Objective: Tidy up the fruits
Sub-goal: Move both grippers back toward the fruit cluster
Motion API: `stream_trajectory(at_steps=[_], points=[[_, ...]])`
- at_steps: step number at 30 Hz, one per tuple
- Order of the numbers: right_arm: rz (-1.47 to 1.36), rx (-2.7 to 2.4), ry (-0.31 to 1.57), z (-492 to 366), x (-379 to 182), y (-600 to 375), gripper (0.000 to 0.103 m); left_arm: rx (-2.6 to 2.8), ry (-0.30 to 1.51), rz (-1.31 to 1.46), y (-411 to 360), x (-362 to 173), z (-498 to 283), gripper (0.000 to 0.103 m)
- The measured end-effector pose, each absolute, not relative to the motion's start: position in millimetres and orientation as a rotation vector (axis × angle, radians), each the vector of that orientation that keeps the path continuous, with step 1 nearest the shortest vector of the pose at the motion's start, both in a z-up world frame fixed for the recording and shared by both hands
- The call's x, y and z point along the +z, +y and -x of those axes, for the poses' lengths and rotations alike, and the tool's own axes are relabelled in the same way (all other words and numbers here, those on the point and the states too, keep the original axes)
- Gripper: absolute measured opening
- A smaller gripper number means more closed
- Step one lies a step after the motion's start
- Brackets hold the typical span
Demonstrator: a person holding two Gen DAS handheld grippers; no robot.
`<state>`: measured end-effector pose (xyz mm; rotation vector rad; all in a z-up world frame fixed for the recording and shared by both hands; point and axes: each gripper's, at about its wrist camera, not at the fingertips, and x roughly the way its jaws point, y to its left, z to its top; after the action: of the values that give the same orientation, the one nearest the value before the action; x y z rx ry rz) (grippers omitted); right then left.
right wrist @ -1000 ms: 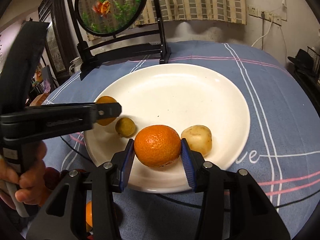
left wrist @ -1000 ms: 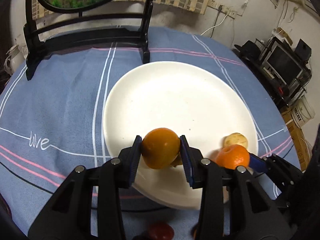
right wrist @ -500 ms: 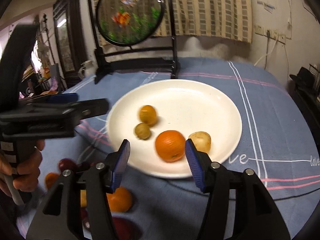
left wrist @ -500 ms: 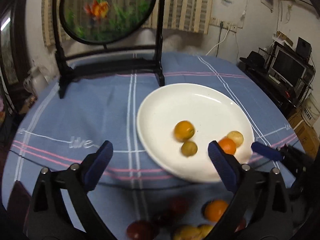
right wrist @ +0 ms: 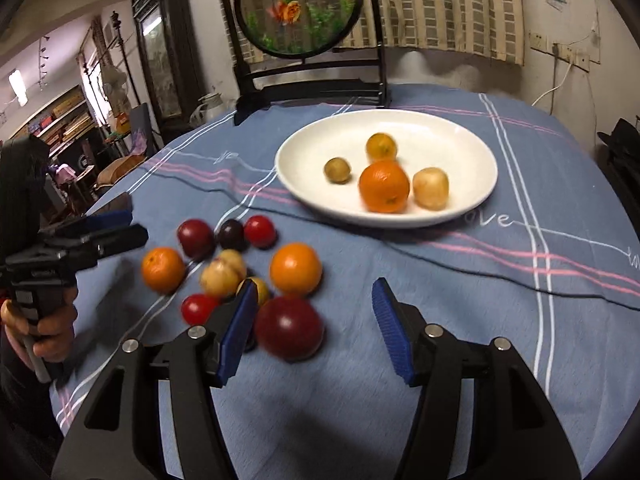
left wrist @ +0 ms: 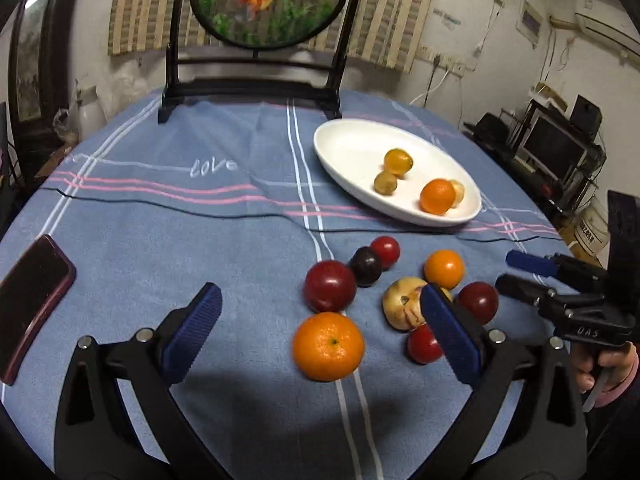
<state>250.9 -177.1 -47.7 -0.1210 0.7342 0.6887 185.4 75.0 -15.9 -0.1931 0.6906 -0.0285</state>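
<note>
Near-table cluster: loose fruit pile on blue cloth, near-side of white round plate (left wrist: pixel 400 216).
Left gripper (left wrist: pixel 320 320): jaws apart, empty; large orange mandarin (left wrist: pixel 328 346) lies directly between them.
Right gripper (right wrist: pixel 314 326): jaws apart, empty; dark red plum (right wrist: pixel 289 328) beside left pad.

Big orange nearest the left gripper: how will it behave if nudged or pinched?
The big orange looks round and sits loose on the flat tablecloth, so it would probably roll if nudged. Its dimpled rind likely grips the ribbed pads well. The open left gripper seems wide enough.

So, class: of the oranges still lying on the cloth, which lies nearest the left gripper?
The large orange, directly ahead between the open left gripper fingers; the smaller orange lies farther off.
</note>
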Motion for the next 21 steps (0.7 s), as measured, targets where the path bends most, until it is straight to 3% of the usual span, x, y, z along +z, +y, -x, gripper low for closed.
stream_trajectory(at_steps=[11, 21], points=[[0.18, 0.696, 0.772, -245, -59, -163, 0.06, 0.032, 0.689, -0.03, 42, -18, -183, 0.101], [0.189, 0.669, 0.797, -250, -67, -161, 0.06, 0.025, 0.705, -0.015, 46, -18, -185, 0.101]])
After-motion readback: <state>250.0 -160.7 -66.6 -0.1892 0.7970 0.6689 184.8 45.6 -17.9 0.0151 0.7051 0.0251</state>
